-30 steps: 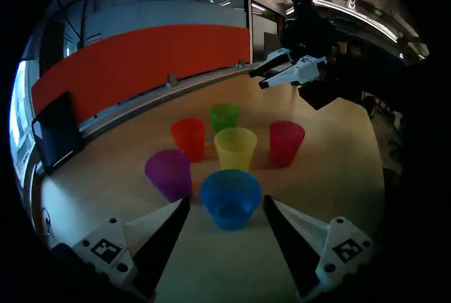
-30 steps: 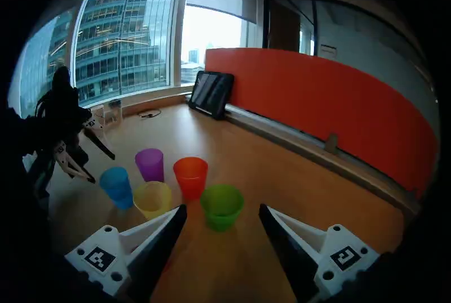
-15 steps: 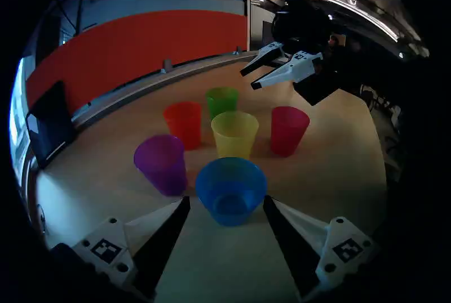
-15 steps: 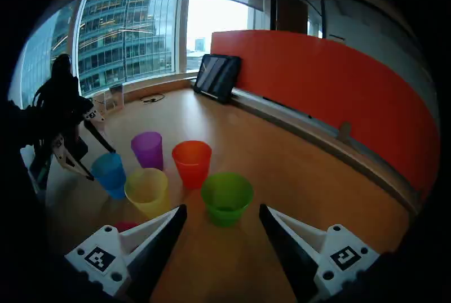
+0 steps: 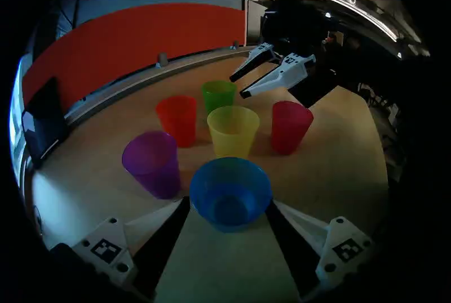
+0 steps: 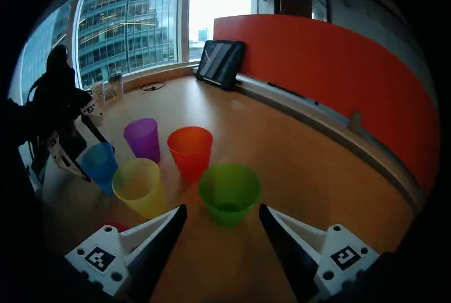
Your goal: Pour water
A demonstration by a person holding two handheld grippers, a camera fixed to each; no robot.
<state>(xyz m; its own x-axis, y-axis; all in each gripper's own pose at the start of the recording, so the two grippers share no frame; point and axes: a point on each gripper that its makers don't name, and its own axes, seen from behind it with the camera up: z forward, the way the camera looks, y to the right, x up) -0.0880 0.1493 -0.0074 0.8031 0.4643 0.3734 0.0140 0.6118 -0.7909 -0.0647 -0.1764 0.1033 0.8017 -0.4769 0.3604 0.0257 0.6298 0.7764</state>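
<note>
Up close in the left gripper view, the left gripper [image 5: 227, 206] has its jaws spread wide, with an upright blue cup [image 5: 231, 187] standing between the two fingertips; the cup's rim overlaps both tips, and whether they touch it cannot be told. Just beyond, on the pale wooden table [image 5: 338, 162], stand a purple cup [image 5: 151, 162] to the left, a yellow cup [image 5: 233, 130] in the middle and a red cup [image 5: 290, 125] to the right. Behind those are an orange cup [image 5: 177, 118] and a green cup [image 5: 219, 94]. Farther back, the right gripper [image 5: 237, 87] hangs above the green cup, fingers parted and holding nothing. A dark tablet [image 5: 42, 120] leans at the table's far left edge, below a long orange wall panel [image 5: 141, 38]. In the right gripper view, that gripper's own fingers are also wide apart, with the green cup just ahead of the gap and not gripped. All six cups are upright and clustered close together. Whether any cup holds water cannot be told.
</note>
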